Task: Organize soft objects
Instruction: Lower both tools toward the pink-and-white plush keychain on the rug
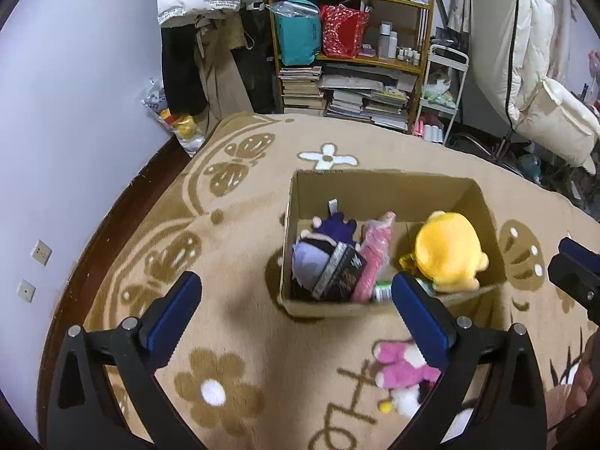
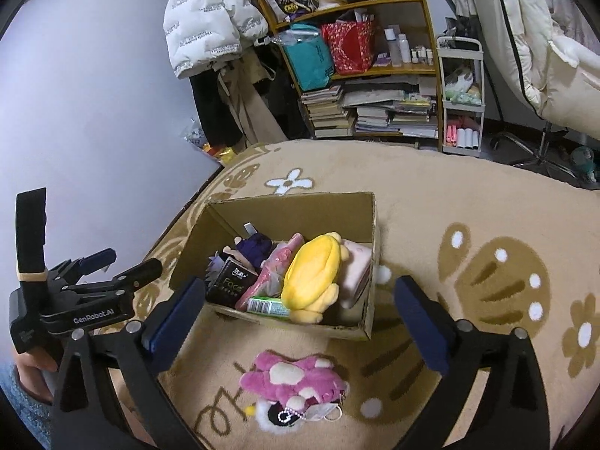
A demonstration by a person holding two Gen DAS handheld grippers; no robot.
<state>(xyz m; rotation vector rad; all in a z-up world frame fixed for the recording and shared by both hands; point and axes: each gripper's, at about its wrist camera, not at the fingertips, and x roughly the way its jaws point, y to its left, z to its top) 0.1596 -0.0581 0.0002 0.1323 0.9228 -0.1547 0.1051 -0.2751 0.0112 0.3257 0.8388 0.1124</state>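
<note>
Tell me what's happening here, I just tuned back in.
A person is sorting soft toys into a cardboard box on the rug. The yellow plush already lies inside with other items. Both the left gripper and right gripper are open and empty, above the box's near side. A pink plush is on the rug in front of the box, not yet packed.

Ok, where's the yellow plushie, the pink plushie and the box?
yellow plushie (image 2: 313, 272): right wrist view, on the middle of its yellow body.
pink plushie (image 2: 290, 377): right wrist view, on its pink fur, lying on the rug.
box (image 2: 300, 212): right wrist view, on the inside of its far wall.
</note>
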